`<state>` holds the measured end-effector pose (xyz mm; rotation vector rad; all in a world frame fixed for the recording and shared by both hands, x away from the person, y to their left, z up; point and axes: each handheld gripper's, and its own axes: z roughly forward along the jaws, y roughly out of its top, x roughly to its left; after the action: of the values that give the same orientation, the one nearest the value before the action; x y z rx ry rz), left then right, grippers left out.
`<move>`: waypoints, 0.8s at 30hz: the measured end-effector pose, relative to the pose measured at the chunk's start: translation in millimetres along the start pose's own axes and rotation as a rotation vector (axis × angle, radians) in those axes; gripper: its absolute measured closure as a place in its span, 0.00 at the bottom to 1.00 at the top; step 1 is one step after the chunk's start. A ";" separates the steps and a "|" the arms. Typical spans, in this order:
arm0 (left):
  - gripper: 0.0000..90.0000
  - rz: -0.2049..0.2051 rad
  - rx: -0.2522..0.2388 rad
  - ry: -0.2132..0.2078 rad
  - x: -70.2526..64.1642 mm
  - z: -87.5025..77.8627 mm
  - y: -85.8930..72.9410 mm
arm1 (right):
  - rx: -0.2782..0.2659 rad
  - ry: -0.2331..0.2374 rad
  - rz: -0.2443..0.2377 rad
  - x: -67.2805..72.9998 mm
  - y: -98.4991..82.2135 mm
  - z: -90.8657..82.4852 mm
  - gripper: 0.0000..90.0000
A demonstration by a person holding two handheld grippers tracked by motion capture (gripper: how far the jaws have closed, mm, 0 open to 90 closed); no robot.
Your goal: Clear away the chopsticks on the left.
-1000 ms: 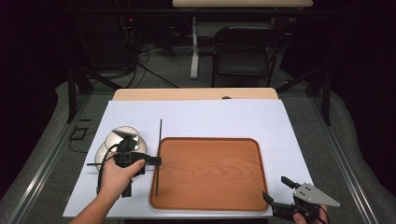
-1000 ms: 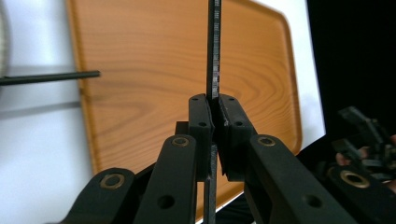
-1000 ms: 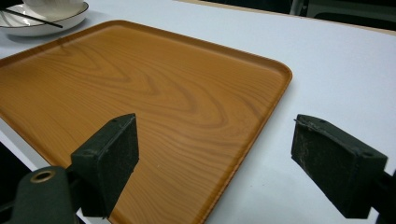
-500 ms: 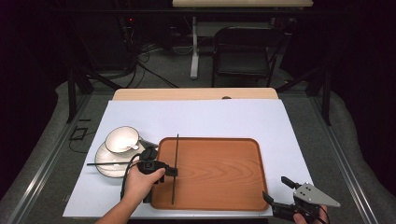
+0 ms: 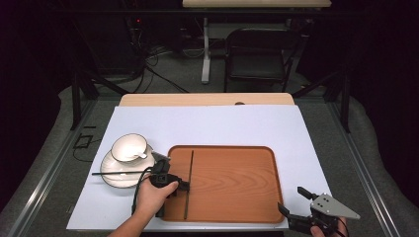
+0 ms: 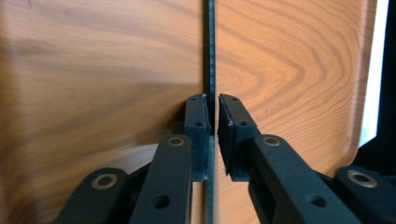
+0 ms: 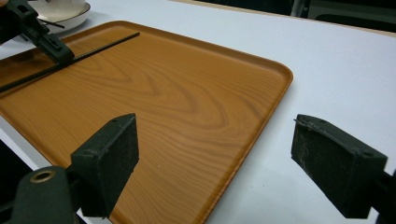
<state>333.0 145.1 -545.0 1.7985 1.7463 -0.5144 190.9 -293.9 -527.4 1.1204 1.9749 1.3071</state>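
A thin black stick (image 5: 190,182) lies lengthways along the left part of the wooden tray (image 5: 232,177). My left gripper (image 5: 185,186) reaches over the tray's left rim and straddles the stick near its middle. In the left gripper view the stick (image 6: 210,46) runs between the pads of the left gripper (image 6: 212,112); the jaws have just parted a little, leaving a slim gap on the right pad's side. My right gripper (image 5: 291,202) rests off the tray's near right corner, and its jaws (image 7: 215,158) stand wide apart with nothing between them.
A white cup (image 5: 129,147) sits on a saucer (image 5: 109,178) left of the tray, with a second black stick (image 5: 106,173) laid across the saucer. A white mat (image 5: 207,123) covers the table. A chair (image 5: 254,54) stands beyond the far edge.
My left hand carried the stick rightward from beside the saucer onto the tray and lowered it. The cup, earlier hidden by the gripper, is uncovered. The right gripper has stayed put.
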 end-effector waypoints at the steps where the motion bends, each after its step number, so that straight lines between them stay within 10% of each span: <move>1: 0.92 0.004 -0.002 0.003 -0.3 0.1 -0.3 | 0.001 0.000 0.000 0.0 0.0 0.0 0.16; 14: 0.88 0.029 -0.008 0.011 -4.0 -2.1 -1.1 | -0.001 0.001 -0.002 0.0 0.0 -0.2 0.16; 24: 0.74 0.095 -0.120 -0.008 -16.6 -54.0 5.4 | 0.000 0.001 -0.004 0.2 0.0 -0.3 0.16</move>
<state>330.9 167.0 -492.7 1.7818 1.6417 -0.3696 190.6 -293.9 -527.2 1.1160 1.9759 1.3061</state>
